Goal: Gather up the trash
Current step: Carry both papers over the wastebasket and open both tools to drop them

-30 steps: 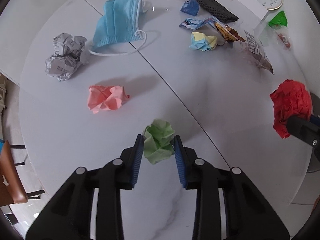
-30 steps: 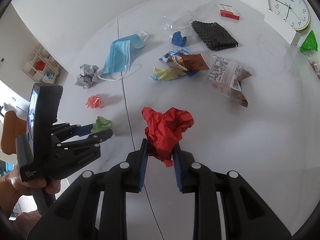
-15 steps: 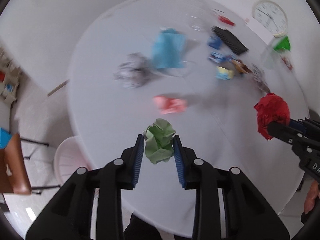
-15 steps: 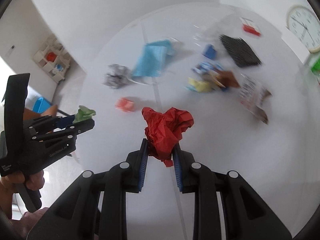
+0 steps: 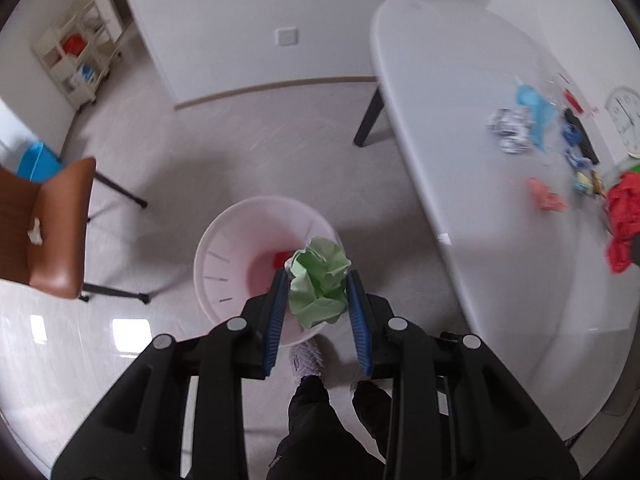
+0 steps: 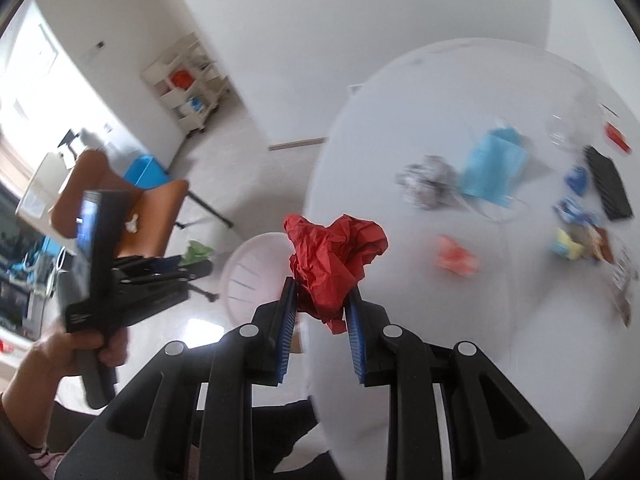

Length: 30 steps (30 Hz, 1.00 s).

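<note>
My left gripper (image 5: 318, 286) is shut on a green paper ball (image 5: 318, 284) and holds it above the rim of a white trash bin (image 5: 224, 256) on the floor; a red scrap lies inside the bin. My right gripper (image 6: 322, 294) is shut on a red paper ball (image 6: 334, 258), held over the table's near edge, with the bin (image 6: 248, 272) below to its left. The left gripper with the green ball (image 6: 196, 250) also shows in the right wrist view. The red ball (image 5: 622, 220) shows at the right edge of the left wrist view.
The white table (image 5: 500, 240) holds a pink paper ball (image 5: 546, 198), newspaper ball (image 5: 508, 128), blue face mask (image 5: 534, 110), wrappers and a clock (image 5: 624, 114). A brown chair (image 5: 52, 232) stands left of the bin. My feet are below the left gripper.
Both grippers have swung left off the table with their paper balls. The left one has gone from above the table to above the bin on the floor.
</note>
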Each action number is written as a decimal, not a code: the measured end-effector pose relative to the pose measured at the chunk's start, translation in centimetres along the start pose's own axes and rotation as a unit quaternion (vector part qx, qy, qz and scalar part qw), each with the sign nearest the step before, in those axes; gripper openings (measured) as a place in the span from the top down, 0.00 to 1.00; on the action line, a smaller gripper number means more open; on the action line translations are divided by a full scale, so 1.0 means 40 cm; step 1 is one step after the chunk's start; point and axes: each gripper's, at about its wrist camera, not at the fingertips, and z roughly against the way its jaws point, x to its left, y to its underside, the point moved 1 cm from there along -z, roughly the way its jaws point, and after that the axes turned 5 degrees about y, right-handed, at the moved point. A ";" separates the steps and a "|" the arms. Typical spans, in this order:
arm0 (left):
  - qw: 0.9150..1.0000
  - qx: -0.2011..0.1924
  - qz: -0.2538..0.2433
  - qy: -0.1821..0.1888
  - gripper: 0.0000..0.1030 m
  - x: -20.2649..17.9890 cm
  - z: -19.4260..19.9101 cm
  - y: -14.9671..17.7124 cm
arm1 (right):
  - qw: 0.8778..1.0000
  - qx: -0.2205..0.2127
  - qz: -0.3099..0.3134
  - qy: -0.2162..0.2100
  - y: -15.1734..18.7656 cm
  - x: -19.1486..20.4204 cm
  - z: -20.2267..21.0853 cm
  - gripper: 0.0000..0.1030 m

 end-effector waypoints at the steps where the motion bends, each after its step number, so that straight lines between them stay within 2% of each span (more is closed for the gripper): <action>1: 1.000 0.005 0.006 -0.003 0.71 0.025 -0.016 0.002 | 1.000 0.003 0.008 -0.005 -0.012 0.030 -0.013 0.75; 7: 1.000 0.017 0.021 0.008 0.69 0.112 -0.082 0.002 | 0.999 0.019 0.025 -0.013 -0.050 0.118 -0.072 0.75; 9: 0.999 0.018 0.025 0.013 0.63 0.120 -0.089 -0.001 | 0.999 0.023 0.029 -0.014 -0.054 0.145 -0.087 0.75; 11: 0.999 0.015 0.030 0.012 0.42 0.126 -0.085 -0.004 | 0.999 0.026 0.036 -0.014 -0.062 0.170 -0.102 0.75; 14: 1.000 0.000 0.027 0.006 0.27 0.130 -0.068 -0.008 | 0.998 0.032 0.045 -0.014 -0.073 0.199 -0.124 0.74; 21: 0.999 -0.030 0.020 -0.009 0.14 0.148 0.018 -0.006 | 0.997 0.053 0.062 -0.020 -0.084 0.245 -0.189 0.74; 26: 0.998 -0.046 0.037 -0.016 0.08 0.175 0.088 0.001 | 0.994 0.067 0.080 -0.032 -0.092 0.286 -0.234 0.74; 29: 0.997 -0.056 0.040 -0.024 0.08 0.183 0.124 0.008 | 0.992 0.076 0.089 -0.045 -0.096 0.313 -0.259 0.68; 30: 0.997 -0.058 0.038 -0.031 0.08 0.183 0.135 0.010 | 0.991 0.080 0.093 -0.055 -0.096 0.324 -0.268 0.54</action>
